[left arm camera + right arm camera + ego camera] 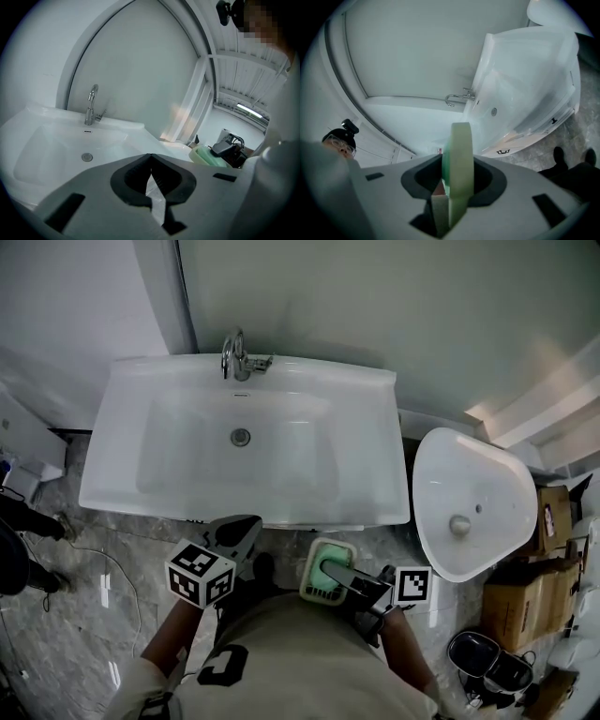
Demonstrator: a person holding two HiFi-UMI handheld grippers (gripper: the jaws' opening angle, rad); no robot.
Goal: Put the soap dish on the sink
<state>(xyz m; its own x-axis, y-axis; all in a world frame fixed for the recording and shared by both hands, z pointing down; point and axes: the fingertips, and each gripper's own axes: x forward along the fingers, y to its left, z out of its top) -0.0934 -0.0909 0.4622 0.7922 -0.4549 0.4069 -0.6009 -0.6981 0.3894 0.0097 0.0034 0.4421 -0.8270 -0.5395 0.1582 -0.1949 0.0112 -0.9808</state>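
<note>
Just off the sink's (361, 460) front edge, towards its right-hand corner, the soap dish (317, 585) hangs in the air above the floor (112, 559), pinched by the right tool (334, 571). It is a small rounded-rectangle tray, with a pale creamy-green rim and a deeper green inside. From the head view it lies roughly flat with its open side up, and thin ribs show at the end farthest from the sink. In the right gripper view the soap dish (461, 140) is seen edge-on, a smooth green band standing between the jaws of the right tool (457, 164), which press on both its sides.

The left tool (246, 521) is also just off the sink's front edge, nearer the middle. In its own view the left tool (151, 161) has its jaws pressed together with nothing between them.

By count: one soap dish, two tools, and one white sink with one chrome faucet (236, 357) at its back rim and one round drain (241, 437) in the bowl. One loose white basin (469, 474) stands just right of the sink. At least two cardboard boxes (520, 601) sit farther right.
</note>
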